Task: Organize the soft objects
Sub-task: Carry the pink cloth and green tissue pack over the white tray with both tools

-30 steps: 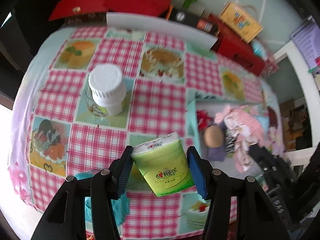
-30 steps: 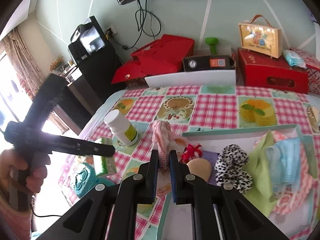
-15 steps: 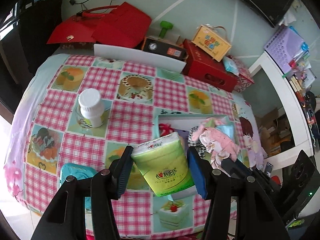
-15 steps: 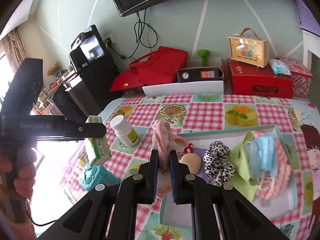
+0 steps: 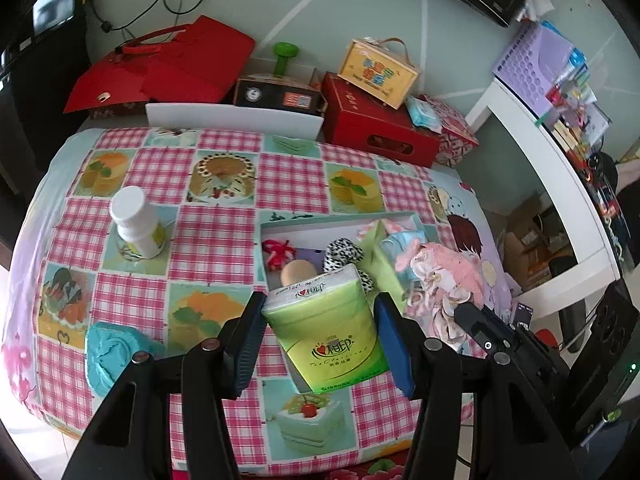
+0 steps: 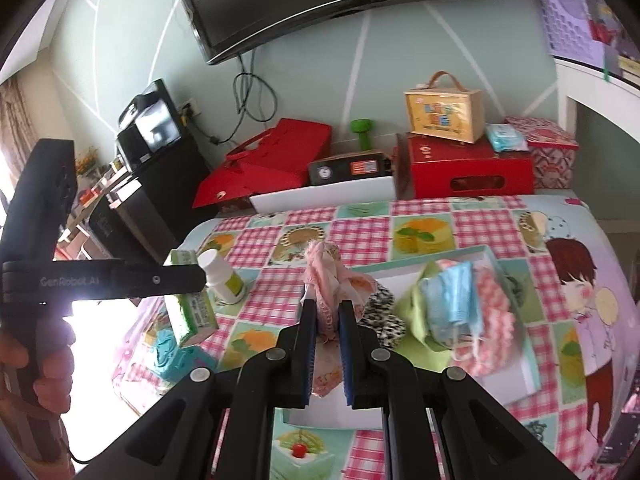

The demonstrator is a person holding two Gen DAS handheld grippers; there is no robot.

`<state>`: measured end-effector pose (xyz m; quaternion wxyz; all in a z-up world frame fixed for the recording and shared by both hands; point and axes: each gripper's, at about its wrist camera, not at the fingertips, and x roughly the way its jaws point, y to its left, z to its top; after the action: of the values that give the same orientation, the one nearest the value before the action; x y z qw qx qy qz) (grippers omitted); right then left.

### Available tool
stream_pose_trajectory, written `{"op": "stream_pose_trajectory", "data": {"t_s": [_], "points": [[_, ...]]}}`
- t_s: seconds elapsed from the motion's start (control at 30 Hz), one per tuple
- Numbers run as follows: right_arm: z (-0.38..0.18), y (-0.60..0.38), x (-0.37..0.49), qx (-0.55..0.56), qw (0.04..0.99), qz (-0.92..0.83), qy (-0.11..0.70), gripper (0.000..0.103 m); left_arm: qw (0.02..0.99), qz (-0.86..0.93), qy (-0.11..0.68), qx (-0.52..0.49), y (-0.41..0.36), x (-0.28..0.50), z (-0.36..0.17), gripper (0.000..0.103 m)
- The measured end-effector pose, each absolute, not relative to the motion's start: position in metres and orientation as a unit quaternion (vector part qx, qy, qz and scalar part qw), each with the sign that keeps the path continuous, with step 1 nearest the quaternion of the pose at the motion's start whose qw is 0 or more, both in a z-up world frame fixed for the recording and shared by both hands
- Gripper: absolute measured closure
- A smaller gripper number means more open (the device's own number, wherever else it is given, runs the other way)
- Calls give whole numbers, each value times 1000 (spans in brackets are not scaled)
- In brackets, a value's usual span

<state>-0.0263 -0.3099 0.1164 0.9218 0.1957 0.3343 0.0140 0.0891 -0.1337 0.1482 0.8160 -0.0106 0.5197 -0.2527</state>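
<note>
while both loads hang above the table | we find left gripper [image 5: 320,336] grasping the tissue pack [image 5: 328,332] between its jaws | right gripper [image 6: 327,320] clenched on pink cloth [image 6: 326,280] | step: carrying | next: lower each into the box [image 5: 280,224] ahead, then release

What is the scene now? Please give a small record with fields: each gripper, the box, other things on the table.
left gripper: shut on tissue pack, held above the table
right gripper: shut on pink cloth, lifted
box: open, on the checked tablecloth; holds red bow, spotted scrunchie, beige puff, green cloth, blue mask
white bottle: upright, left of the box
teal item: near the table's front left edge
</note>
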Motion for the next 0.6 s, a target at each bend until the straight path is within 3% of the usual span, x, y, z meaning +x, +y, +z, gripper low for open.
{"op": "stream_pose_trajectory", "data": {"t_s": [0.6], "points": [[85,-359,-39,217,907,-43,358,91,791,-266,549,42,-190,80,114,47]]}}
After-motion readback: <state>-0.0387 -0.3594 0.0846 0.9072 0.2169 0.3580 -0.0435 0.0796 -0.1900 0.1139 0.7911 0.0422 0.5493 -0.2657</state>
